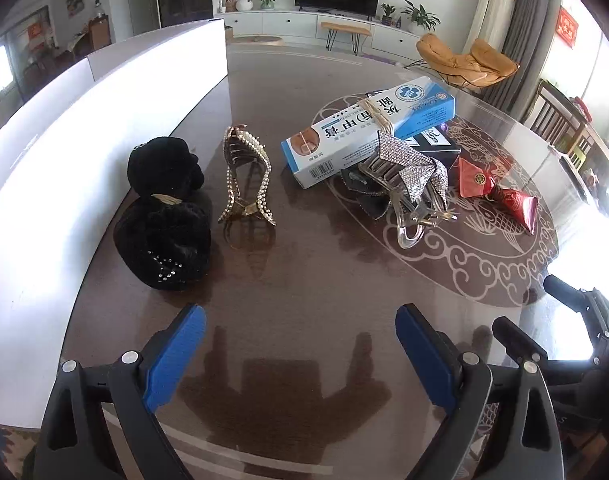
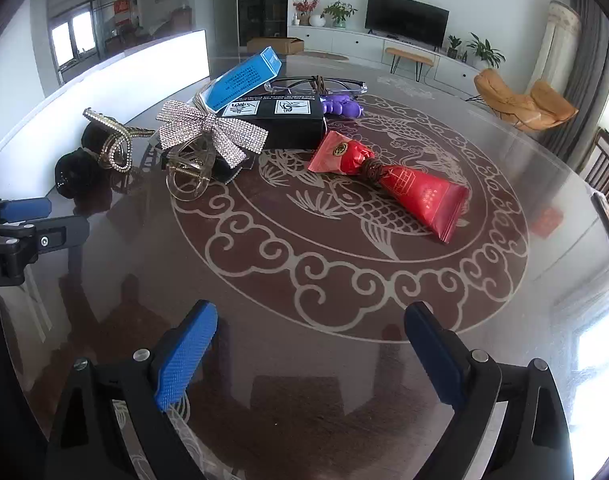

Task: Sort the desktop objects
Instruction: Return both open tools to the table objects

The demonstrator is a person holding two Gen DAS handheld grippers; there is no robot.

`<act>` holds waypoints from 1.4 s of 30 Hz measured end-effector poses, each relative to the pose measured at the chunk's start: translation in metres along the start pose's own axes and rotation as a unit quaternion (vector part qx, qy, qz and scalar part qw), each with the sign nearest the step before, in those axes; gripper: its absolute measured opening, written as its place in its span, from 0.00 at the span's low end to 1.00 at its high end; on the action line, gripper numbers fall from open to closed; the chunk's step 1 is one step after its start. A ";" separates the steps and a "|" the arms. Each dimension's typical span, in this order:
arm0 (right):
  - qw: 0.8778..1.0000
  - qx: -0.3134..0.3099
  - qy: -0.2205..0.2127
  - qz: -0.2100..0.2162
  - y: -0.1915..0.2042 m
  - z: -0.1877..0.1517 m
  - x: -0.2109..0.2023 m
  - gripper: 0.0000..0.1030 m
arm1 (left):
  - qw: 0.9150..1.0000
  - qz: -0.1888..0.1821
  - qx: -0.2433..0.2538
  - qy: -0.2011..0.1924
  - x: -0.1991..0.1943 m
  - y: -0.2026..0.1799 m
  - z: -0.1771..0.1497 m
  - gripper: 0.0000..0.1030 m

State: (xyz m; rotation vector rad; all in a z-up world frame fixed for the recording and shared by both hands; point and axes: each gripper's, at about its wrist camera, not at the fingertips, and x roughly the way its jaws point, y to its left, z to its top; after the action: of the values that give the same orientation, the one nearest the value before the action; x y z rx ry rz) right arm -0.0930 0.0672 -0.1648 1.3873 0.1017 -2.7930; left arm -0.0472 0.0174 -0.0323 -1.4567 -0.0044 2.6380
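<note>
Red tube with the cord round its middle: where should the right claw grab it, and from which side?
Judging by its pose, grip the red crimped tube across its flat body, just below the brown cord wrap. It lies flat on the glass table, apart from other items, so the open right claw could descend from above, straddling its narrow width.

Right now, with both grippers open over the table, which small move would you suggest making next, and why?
Probably ease the left gripper forward toward the silver bow hair clip. It is open and empty, and the black hair clip and gold hair clip already stand apart by the white board, while the bow clip lies against the blue and white box.
</note>
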 end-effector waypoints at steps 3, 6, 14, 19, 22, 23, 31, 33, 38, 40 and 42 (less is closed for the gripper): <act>1.000 0.008 0.002 0.000 -0.001 0.001 0.002 0.93 | 1.000 0.000 0.002 -0.003 0.010 -0.006 0.000 0.94; 1.000 0.020 0.008 0.006 -0.006 0.003 0.005 0.95 | 1.000 0.003 0.009 -0.018 0.016 -0.008 -0.007 0.94; 0.999 0.036 0.015 -0.003 -0.009 0.002 0.007 1.00 | 0.999 0.025 0.030 -0.019 0.020 -0.015 -0.006 1.00; 0.999 0.035 0.014 -0.003 -0.009 0.002 0.007 1.00 | 0.999 0.023 0.029 -0.019 0.022 -0.013 -0.005 1.00; 0.999 0.035 0.014 -0.003 -0.009 0.002 0.007 1.00 | 0.999 0.022 0.028 -0.020 0.022 -0.013 -0.006 1.00; 0.999 0.035 0.014 -0.003 -0.009 0.002 0.007 1.00 | 0.999 0.023 0.028 -0.021 0.023 -0.014 -0.007 1.00; 0.999 0.035 0.014 -0.003 -0.009 0.002 0.007 1.00 | 0.999 0.024 0.027 -0.022 0.024 -0.015 -0.007 1.00; 0.999 0.035 0.014 -0.003 -0.009 0.002 0.007 1.00 | 0.999 0.025 0.026 -0.022 0.025 -0.015 -0.007 1.00; 0.999 0.035 0.014 -0.003 -0.009 0.002 0.007 1.00 | 0.999 0.026 0.025 -0.022 0.025 -0.016 -0.007 1.00; 0.999 0.035 0.014 -0.003 -0.009 0.002 0.007 1.00 | 0.999 0.026 0.025 -0.022 0.025 -0.016 -0.007 1.00; 0.999 0.035 0.014 -0.003 -0.009 0.002 0.007 1.00 | 0.999 0.023 0.026 -0.022 0.024 -0.015 -0.008 1.00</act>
State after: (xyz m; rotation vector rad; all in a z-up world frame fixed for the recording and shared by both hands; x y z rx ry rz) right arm -0.0993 0.0764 -0.1686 1.4447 0.0088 -2.8088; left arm -0.0517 0.0343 -0.0560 -1.3989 0.0939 2.6845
